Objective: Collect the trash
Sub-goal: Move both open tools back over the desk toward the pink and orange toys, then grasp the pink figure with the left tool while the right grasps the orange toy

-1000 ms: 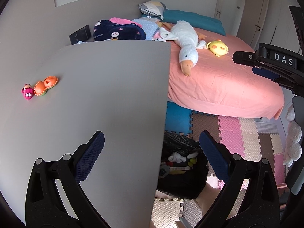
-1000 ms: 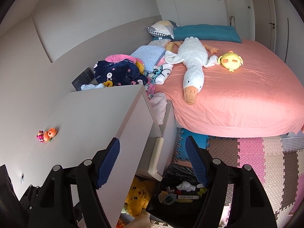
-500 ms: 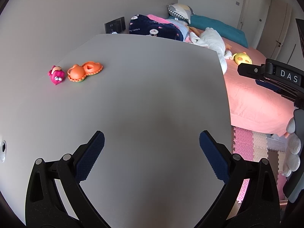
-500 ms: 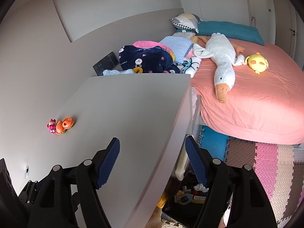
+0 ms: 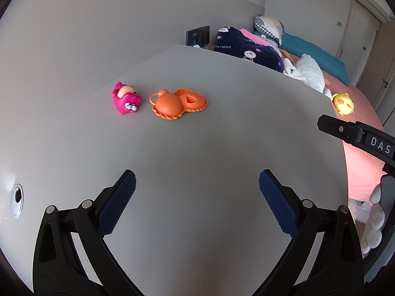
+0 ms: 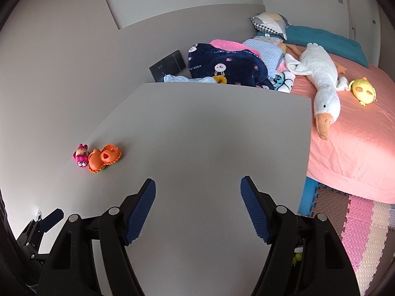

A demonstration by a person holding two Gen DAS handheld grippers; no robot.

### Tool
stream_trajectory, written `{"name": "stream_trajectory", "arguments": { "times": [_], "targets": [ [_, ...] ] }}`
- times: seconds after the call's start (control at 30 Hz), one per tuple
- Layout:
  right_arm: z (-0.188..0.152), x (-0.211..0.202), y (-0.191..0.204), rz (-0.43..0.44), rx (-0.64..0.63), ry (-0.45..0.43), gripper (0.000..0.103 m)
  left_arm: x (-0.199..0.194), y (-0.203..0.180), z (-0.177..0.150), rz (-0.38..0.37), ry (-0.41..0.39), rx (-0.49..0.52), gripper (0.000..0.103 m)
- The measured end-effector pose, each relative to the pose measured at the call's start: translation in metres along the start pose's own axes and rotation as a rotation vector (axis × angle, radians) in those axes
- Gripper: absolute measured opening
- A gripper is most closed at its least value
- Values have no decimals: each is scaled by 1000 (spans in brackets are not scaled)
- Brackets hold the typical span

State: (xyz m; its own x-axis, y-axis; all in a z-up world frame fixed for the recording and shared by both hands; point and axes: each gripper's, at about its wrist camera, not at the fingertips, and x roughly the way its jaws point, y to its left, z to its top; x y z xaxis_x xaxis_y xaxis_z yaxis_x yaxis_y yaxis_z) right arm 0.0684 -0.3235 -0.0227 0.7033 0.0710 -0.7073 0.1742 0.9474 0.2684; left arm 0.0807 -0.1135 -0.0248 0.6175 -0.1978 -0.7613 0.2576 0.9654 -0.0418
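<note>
Left wrist view: the left gripper (image 5: 197, 192) stands wide open and empty over the grey desk (image 5: 222, 135). Ahead and to its left lie a pink toy (image 5: 126, 98) and an orange toy (image 5: 177, 103), side by side near the wall, the orange one's long axis running across the view. No clear trash shows on the desk; these two are the only loose items.

Right wrist view: the right gripper (image 6: 197, 204) is also open, holding nothing. The toys (image 6: 98, 156) lie far to its left, so the left gripper is nearer.

Beyond the desk is the bed (image 6: 358, 135). A second earlier, both views showed a black bin on the floor; both views now show mainly the desk top.
</note>
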Motion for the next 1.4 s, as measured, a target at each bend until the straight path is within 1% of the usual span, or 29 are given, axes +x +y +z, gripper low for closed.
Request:
{"name": "stream_trajectory", "arguments": {
  "times": [0.17, 0.3, 0.43, 0.67, 0.8, 0.87, 0.97, 1.1, 1.17, 1.23, 1.33, 1.37, 1.4],
  "targets": [
    [9, 23, 20, 19, -2, 16, 72, 5, 22, 12, 28, -12, -33, 97],
    [15, 39, 33, 54, -18, 36, 73, 10, 39, 21, 59, -27, -64, 97],
    [18, 52, 48, 69, -90, 48, 74, 19, 55, 32, 60, -28, -106, 97],
    [21, 69, 71, 108, -196, 68, 74, 36, 76, 55, 81, -30, -137, 97],
    [21, 78, 81, 130, -261, 89, 74, 49, 94, 74, 109, -39, -179, 97],
    [21, 81, 85, 142, -287, 92, 74, 58, 100, 83, 119, -28, -188, 97],
    [21, 86, 89, 183, -316, 110, 74, 74, 107, 91, 106, 7, -198, 97],
    [20, 94, 99, 221, -352, 125, 74, 90, 115, 95, 103, 47, -223, 89],
    [19, 97, 105, 240, -378, 130, 74, 94, 118, 96, 100, 58, -233, 87],
    [18, 100, 112, 263, -409, 134, 80, 99, 120, 98, 101, 64, -236, 85],
    [16, 105, 121, 274, -464, 122, 83, 105, 123, 100, 100, 74, -243, 81],
    [16, 108, 124, 271, -479, 129, 83, 107, 124, 100, 96, 80, -242, 75],
    [16, 110, 127, 270, -488, 133, 83, 109, 125, 100, 86, 88, -243, 66]
  ]
}}
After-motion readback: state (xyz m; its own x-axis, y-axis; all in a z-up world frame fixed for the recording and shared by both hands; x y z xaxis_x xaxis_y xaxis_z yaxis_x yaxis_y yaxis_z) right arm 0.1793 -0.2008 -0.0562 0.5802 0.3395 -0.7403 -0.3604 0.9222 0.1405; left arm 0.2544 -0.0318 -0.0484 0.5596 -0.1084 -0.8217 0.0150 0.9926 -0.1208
